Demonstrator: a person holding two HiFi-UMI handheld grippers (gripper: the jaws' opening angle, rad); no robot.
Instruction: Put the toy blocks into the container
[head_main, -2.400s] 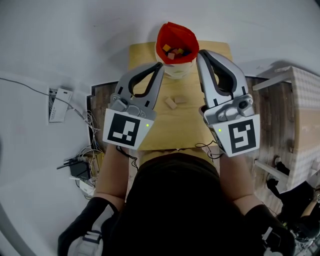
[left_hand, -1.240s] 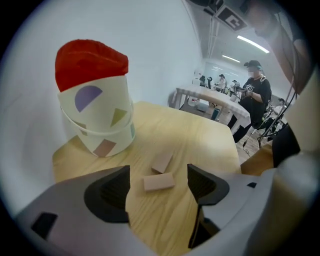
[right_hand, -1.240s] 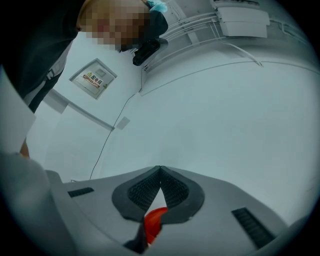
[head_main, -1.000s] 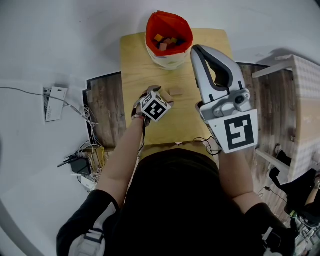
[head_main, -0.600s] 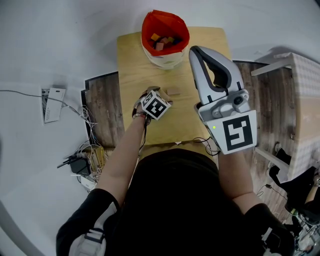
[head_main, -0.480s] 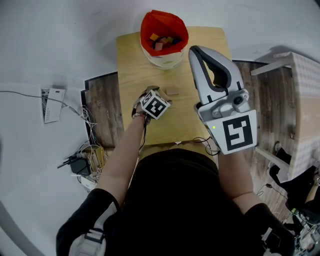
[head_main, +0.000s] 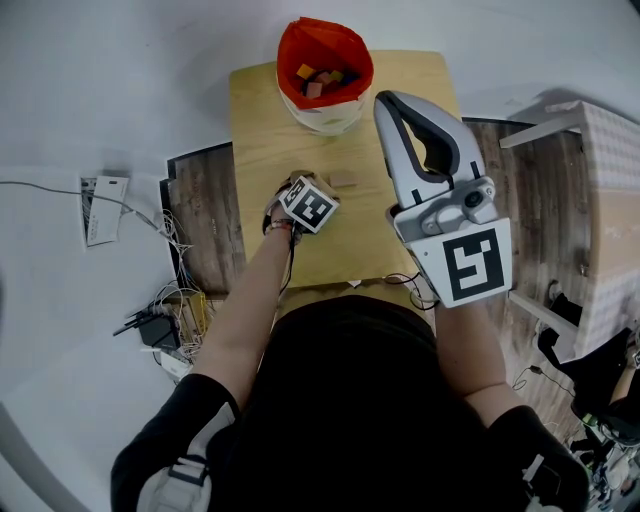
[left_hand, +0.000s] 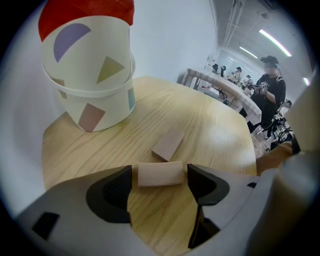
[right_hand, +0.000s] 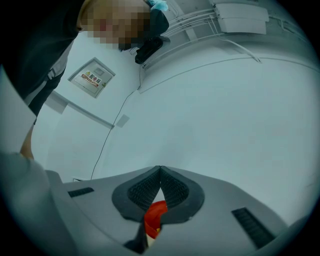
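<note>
A: Toy block of pale wood (left_hand: 160, 173), short and oblong, lies flat on our light wooden table (left_hand: 220, 125), right between the jaws of the left claw (left_hand: 159, 177).

B: And we see those jaws spread, with a thin gap on each side of the block. Nothing is pinched.

A: Just beyond it is a second pale wooden block (left_hand: 169, 143), lying slantwise. We can't tell whether the two touch.

B: Farther back on the table stands our container, a white paper tub with coloured shapes and a red lining (left_hand: 90, 75). From the head view we make out several coloured blocks (head_main: 318, 78) inside it.

A: Over on the right, the right claw (right_hand: 160, 176) is held high, jaws pressed together with nothing between them.
</note>
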